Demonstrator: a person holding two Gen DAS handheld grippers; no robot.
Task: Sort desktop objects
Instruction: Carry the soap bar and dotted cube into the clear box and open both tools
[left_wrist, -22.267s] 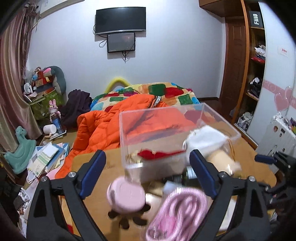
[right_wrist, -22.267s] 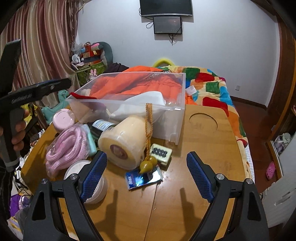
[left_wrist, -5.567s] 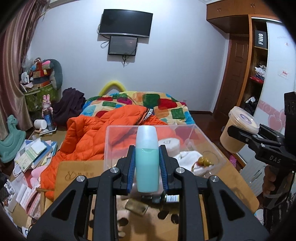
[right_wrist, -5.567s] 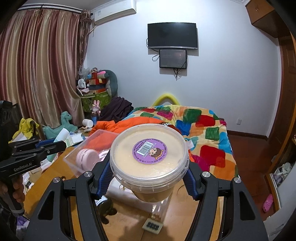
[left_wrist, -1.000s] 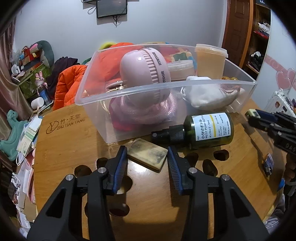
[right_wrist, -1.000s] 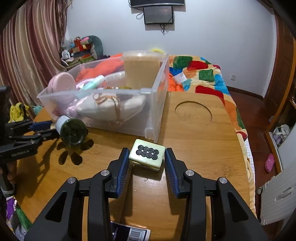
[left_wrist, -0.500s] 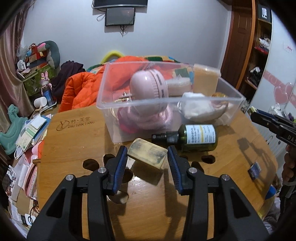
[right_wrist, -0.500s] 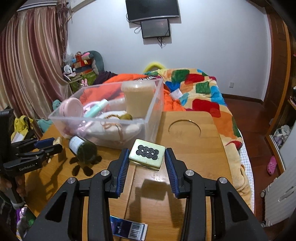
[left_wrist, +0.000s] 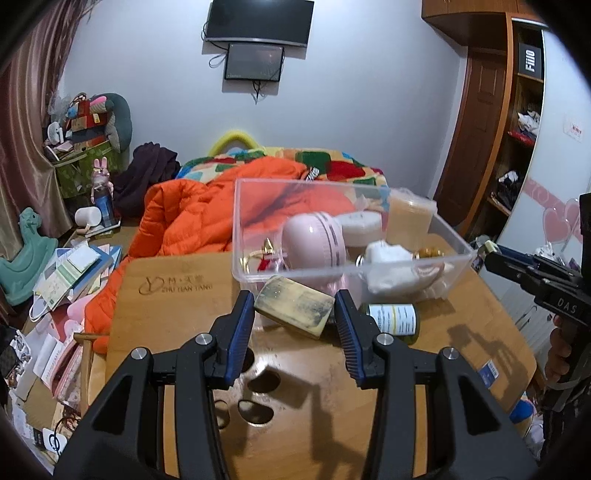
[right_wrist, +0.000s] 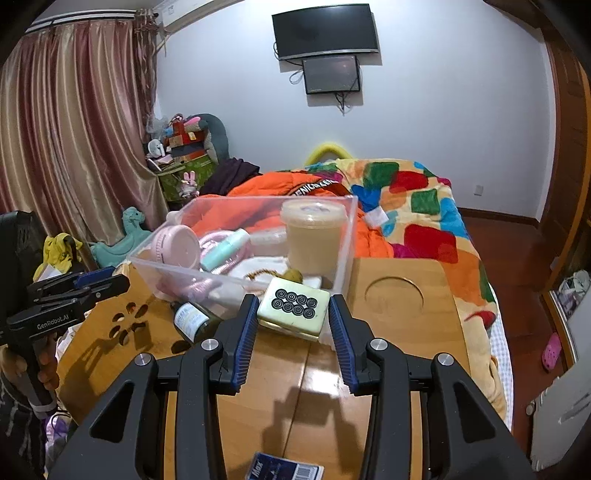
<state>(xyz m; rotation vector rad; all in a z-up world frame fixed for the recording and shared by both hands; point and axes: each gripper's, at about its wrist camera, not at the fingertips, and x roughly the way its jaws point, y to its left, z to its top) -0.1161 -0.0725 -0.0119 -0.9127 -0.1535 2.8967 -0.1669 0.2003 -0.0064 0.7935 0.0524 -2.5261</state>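
My left gripper (left_wrist: 294, 314) is shut on a yellowish worn block (left_wrist: 293, 311), held in the air in front of the clear plastic bin (left_wrist: 258, 273). My right gripper (right_wrist: 293, 314) is shut on a pale green tile with black rings (right_wrist: 293, 308), also lifted above the wooden table (right_wrist: 406, 332), just before the bin (right_wrist: 345, 240). The bin holds a pink round fan (left_wrist: 314, 240), a beige tub (right_wrist: 314, 236), a mint bottle (right_wrist: 225, 249), pink cord and white cloth. A dark green bottle (left_wrist: 393, 319) lies on the table by the bin.
A blue packet (right_wrist: 286, 469) lies near the table's front edge. A round cut-out (right_wrist: 393, 295) and small petal-shaped holes (left_wrist: 255, 395) mark the tabletop. Behind are a bed with an orange jacket (left_wrist: 192, 210) and a colourful blanket (right_wrist: 413, 206); clutter covers the floor at left.
Both grippers have risen with their pieces off the table. The bin and the green bottle now look lower and farther away in each view.
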